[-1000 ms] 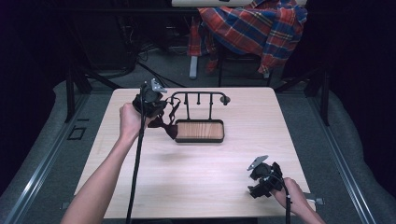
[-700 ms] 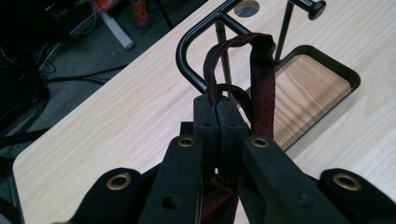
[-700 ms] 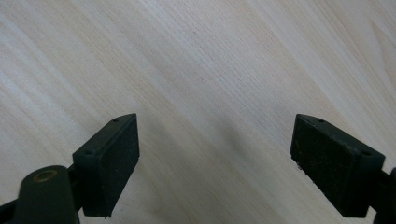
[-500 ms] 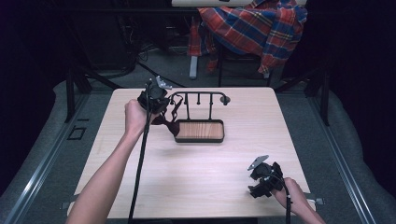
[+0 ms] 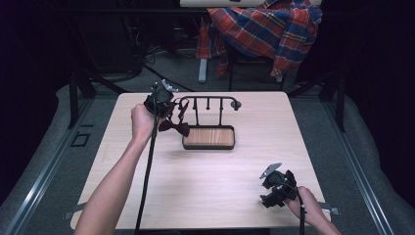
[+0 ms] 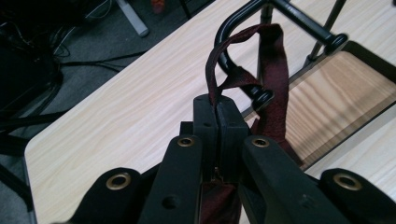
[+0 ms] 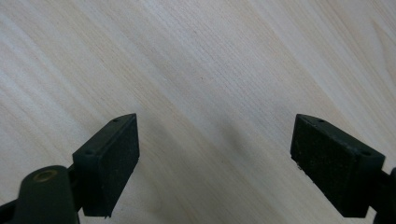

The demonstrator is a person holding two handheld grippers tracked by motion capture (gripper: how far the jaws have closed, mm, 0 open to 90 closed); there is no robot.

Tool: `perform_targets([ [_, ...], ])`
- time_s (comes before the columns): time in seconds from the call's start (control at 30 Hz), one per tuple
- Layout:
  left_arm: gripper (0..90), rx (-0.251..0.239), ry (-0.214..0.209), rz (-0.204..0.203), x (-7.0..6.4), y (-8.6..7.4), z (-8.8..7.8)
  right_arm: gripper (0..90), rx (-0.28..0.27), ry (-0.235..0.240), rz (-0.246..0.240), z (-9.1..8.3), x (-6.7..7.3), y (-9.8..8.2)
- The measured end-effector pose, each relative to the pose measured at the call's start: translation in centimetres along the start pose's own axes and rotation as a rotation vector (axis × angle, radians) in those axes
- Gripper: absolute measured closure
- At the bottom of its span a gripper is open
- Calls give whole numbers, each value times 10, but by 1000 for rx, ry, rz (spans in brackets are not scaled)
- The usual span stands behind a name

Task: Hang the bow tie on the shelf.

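A dark red bow tie [image 5: 176,128] hangs by its strap [image 6: 275,70] beside the left end of a black hook rack [image 5: 210,99]. The rack stands on a wooden tray base [image 5: 208,137] at the table's far middle. My left gripper [image 5: 164,100] is shut on the strap just below the rack's curved end hook [image 6: 243,14], and the strap loops over that hook. In the left gripper view the jaws [image 6: 217,100] pinch the thin strap edge. My right gripper [image 5: 275,188] rests near the table's front right, open [image 7: 215,158] over bare wood with nothing between its pads.
A plaid shirt [image 5: 264,29] drapes over a chair behind the table. The left gripper's cable [image 5: 147,176] trails down along the forearm. The light wooden table [image 5: 210,186] is ringed by grey floor and metal rails [image 5: 362,166].
My left gripper has shifted slightly right and up toward the rack's left end, carrying the bow tie with it. The right gripper has stayed put.
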State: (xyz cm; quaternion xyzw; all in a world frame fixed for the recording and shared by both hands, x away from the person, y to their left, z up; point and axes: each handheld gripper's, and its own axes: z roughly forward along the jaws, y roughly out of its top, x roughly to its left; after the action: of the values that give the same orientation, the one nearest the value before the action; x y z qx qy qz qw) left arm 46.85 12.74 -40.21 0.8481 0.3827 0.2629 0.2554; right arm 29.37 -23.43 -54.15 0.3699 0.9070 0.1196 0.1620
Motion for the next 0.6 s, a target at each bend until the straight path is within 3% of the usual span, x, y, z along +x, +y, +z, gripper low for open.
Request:
perform_targets([
  [0.47,882,32,16,11,-3,-1,18,152,12,-5,-9,-1,0,0],
  [0.6,882,24,24,-4,-2,-2,22,152,10,-6,-10,-1,0,0],
])
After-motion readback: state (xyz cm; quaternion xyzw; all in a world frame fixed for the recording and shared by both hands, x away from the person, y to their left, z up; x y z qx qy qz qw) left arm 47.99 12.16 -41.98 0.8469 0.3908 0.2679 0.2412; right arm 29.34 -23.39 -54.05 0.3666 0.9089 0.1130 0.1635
